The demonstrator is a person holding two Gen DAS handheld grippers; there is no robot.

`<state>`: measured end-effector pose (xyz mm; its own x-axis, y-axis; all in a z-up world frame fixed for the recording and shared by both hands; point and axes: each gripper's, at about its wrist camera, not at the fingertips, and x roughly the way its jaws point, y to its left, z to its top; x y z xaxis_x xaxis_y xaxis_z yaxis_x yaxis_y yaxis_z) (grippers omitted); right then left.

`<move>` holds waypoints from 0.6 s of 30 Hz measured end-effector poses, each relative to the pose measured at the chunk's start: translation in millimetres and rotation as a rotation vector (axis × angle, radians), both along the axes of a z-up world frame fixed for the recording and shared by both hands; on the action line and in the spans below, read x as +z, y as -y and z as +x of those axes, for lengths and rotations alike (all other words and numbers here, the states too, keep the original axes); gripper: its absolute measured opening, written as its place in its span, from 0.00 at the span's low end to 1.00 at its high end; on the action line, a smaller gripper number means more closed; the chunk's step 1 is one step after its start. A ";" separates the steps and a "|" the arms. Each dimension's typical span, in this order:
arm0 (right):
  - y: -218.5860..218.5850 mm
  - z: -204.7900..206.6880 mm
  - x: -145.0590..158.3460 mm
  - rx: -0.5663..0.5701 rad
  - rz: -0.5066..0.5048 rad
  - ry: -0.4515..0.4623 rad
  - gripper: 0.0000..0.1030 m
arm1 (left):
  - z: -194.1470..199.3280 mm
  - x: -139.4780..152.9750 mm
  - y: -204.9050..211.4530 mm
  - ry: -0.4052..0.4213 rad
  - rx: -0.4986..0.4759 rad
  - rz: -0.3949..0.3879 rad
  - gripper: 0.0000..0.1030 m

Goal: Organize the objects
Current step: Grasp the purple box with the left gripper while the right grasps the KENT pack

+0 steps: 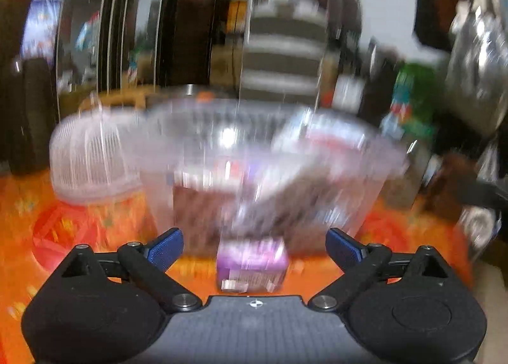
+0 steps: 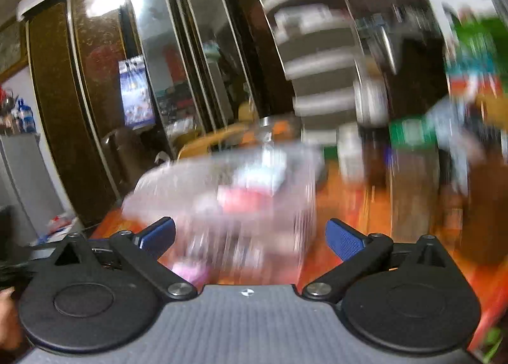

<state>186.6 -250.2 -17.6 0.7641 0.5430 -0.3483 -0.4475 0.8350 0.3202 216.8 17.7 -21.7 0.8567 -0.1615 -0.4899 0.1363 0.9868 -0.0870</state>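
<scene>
Both views are smeared by motion. A clear plastic box point(image 1: 260, 160) holding several blurred packets stands on the orange tablecloth point(image 1: 79, 237), straight ahead of my left gripper point(image 1: 255, 248). That gripper is open, its blue pads wide apart. A small purple box point(image 1: 252, 264) lies on the cloth between them, touching neither pad. In the right wrist view the same clear box point(image 2: 228, 192) sits just ahead of my right gripper point(image 2: 250, 238), which is open with nothing in its grip. A pink-purple thing point(image 2: 190, 270), too blurred to name, shows low between its fingers.
A clear ribbed lid or bowl point(image 1: 92, 160) rests left of the box. Dark glass-door cabinets point(image 2: 127, 78) rise behind the table. Green packages point(image 1: 409, 103) and a brown jar point(image 2: 409, 192) crowd the right side. A striped stack point(image 1: 282, 30) stands at the back.
</scene>
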 end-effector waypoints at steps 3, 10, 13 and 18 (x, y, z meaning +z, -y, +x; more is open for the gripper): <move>1.3 -24.9 -26.9 0.018 0.051 -0.049 1.00 | 16.0 -19.7 5.9 -0.070 -0.013 0.014 0.91; -13.9 -45.3 -48.0 0.033 -0.011 -0.067 1.00 | 25.8 -28.7 21.1 -0.076 0.041 0.095 0.84; -24.0 -46.7 -48.6 0.065 -0.021 -0.064 1.00 | 28.9 -31.9 23.1 -0.080 0.054 0.116 0.68; -43.0 -47.4 -53.1 0.121 -0.063 -0.071 1.00 | 24.5 -28.7 20.1 -0.049 0.074 0.110 0.63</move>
<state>139.2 -207.2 -70.7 0.6662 0.6052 -0.4357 -0.5242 0.7956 0.3035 241.3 -2.4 -50.4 0.8391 -0.0420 -0.5424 0.0612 0.9980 0.0175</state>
